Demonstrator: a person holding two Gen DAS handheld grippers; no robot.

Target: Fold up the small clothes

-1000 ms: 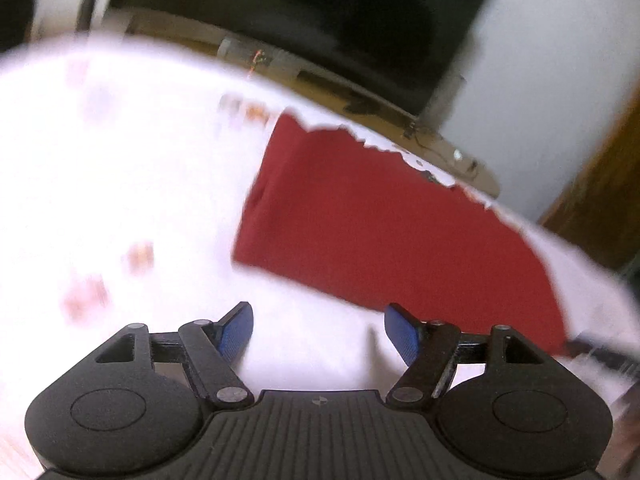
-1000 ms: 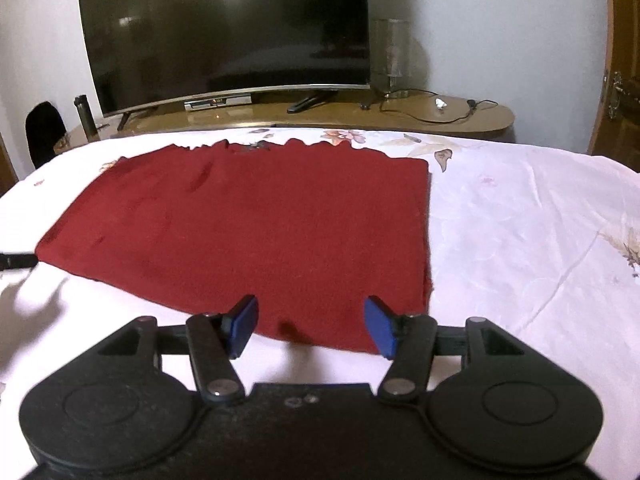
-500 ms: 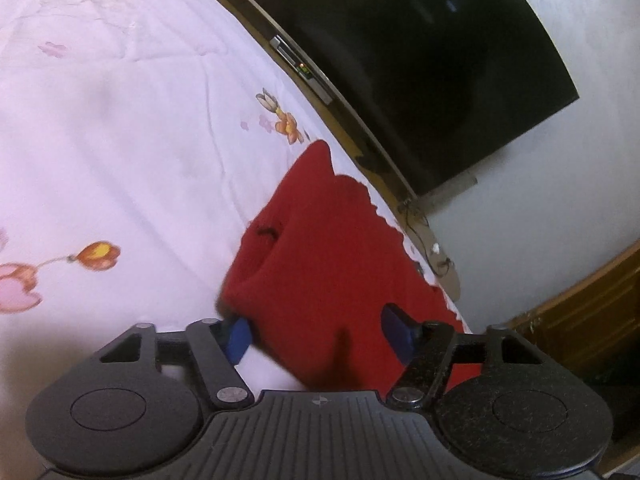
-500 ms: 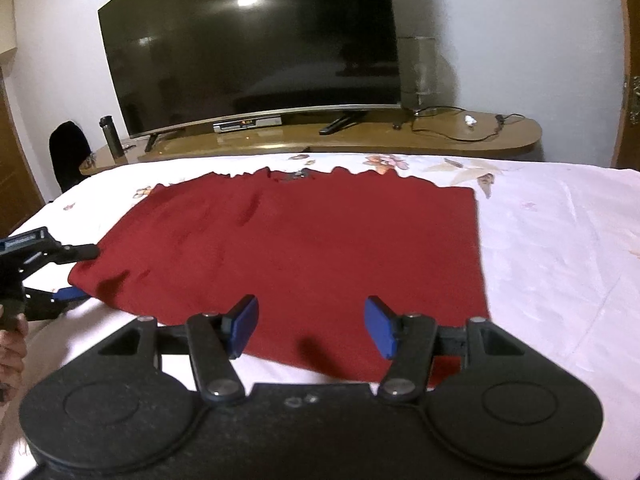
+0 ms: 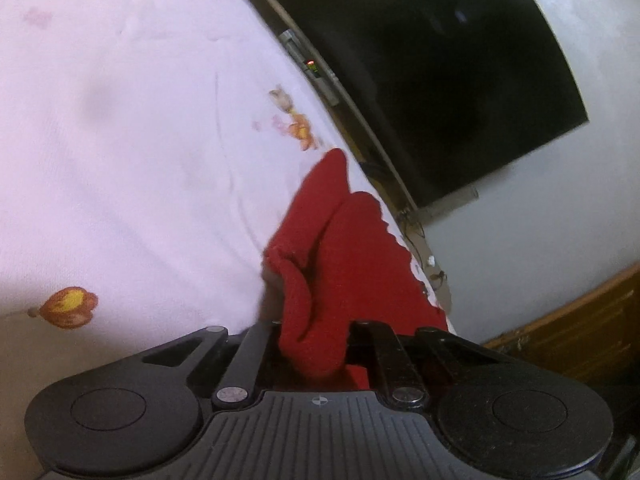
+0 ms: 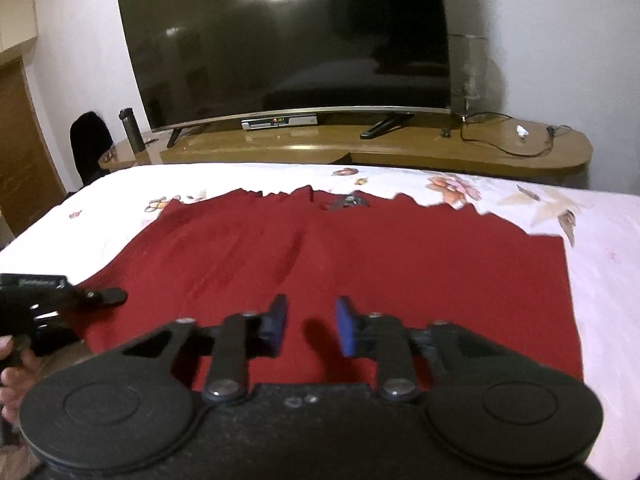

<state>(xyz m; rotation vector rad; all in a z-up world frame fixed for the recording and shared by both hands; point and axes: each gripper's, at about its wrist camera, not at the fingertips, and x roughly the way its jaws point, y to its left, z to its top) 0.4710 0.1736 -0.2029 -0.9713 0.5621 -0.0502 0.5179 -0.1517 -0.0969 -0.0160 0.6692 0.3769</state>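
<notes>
A red garment (image 6: 360,272) lies flat on a white floral bedsheet (image 6: 608,264), its long axis running crosswise ahead of the right gripper (image 6: 310,326). The left gripper (image 5: 310,344) is clamped on a bunched fold of the garment's left end, the cloth rising between its jaws. The right gripper's jaws are closing above the near edge, a gap showing between the blue pads (image 6: 346,326), with cloth below them, not yet pinched. The near edge lies directly under the right tongs, so that hand is nearer for the next grasp.

Dim warm indoor light; a ceiling lamp glares on the TV (image 6: 288,40). Soft motion blur throughout; fisheye bends the edges and darkens the corners.
</notes>
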